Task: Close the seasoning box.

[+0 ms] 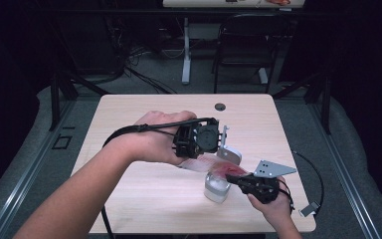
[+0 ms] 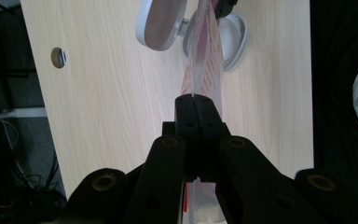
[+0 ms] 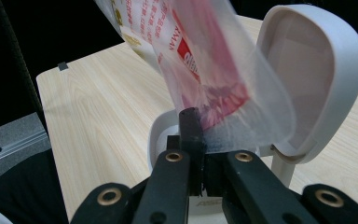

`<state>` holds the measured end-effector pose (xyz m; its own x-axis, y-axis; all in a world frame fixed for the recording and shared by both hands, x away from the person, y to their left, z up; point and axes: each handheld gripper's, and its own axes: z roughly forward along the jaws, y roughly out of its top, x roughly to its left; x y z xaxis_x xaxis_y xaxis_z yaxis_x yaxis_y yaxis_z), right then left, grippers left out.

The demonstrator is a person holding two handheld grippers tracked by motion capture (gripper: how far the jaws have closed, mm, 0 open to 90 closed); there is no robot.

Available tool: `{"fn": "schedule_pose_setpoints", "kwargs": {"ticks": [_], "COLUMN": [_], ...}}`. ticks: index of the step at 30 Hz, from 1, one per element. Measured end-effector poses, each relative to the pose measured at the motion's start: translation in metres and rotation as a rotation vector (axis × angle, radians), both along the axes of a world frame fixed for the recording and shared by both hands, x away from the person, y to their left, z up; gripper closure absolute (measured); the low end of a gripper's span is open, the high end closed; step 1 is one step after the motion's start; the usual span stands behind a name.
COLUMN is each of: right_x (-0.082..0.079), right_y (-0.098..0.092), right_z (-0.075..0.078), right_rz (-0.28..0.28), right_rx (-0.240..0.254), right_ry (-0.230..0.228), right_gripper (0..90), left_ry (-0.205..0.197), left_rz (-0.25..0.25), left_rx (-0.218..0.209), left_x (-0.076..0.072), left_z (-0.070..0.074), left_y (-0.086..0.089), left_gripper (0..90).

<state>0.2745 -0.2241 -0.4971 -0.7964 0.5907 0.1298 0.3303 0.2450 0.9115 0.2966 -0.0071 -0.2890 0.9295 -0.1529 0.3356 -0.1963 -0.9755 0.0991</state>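
A clear plastic bag with red print is stretched between my two grippers above the table. My left gripper is shut on one end of the bag, its jaws pressed together on the film. My right gripper is shut on the other end of the bag, just over a white container whose hinged lid stands open. In the right gripper view the lid rises at the right and the container's rim lies behind the jaws.
The light wooden table has a round cable hole near its far edge. A small clip on the right gripper's cable rests at the table's front right corner. A chair and a desk leg stand beyond the table.
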Motion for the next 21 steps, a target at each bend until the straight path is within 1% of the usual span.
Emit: {"fn": "schedule_pose_setpoints", "kwargs": {"ticks": [1, 9, 12, 14, 17, 21], "right_x": [-0.0001, -0.0008, -0.0011, -0.0013, -0.0015, -0.0013], "right_y": [0.0001, 0.0011, 0.0013, 0.0016, 0.0022, 0.0018], "right_z": [0.0, 0.0006, 0.0006, 0.0008, 0.0009, 0.0008], "right_rz": [0.0, 0.003, 0.004, 0.005, 0.005, 0.005], "right_rx": [0.0, -0.002, -0.004, -0.004, -0.003, -0.003], "right_ry": [0.0, 0.0, -0.001, -0.002, -0.003, -0.002], "right_gripper": [89.6, 89.6, 89.6, 89.7, 89.7, 89.7], "left_ry": [0.002, -0.004, -0.002, -0.007, -0.001, -0.006], "left_rz": [-0.003, 0.0, 0.003, 0.0, 0.004, 0.005], "left_rx": [-0.007, 0.0, -0.008, -0.001, -0.011, -0.002], "left_x": [0.0007, 0.0008, 0.0016, 0.0022, 0.003, 0.0025], "left_z": [-0.0006, -0.0004, -0.001, -0.0004, -0.0012, -0.0006], "left_y": [0.0007, 0.0013, 0.0024, 0.0028, 0.0034, 0.002], "left_gripper": [90.0, 90.0, 90.0, 90.0, 90.0, 90.0]}}
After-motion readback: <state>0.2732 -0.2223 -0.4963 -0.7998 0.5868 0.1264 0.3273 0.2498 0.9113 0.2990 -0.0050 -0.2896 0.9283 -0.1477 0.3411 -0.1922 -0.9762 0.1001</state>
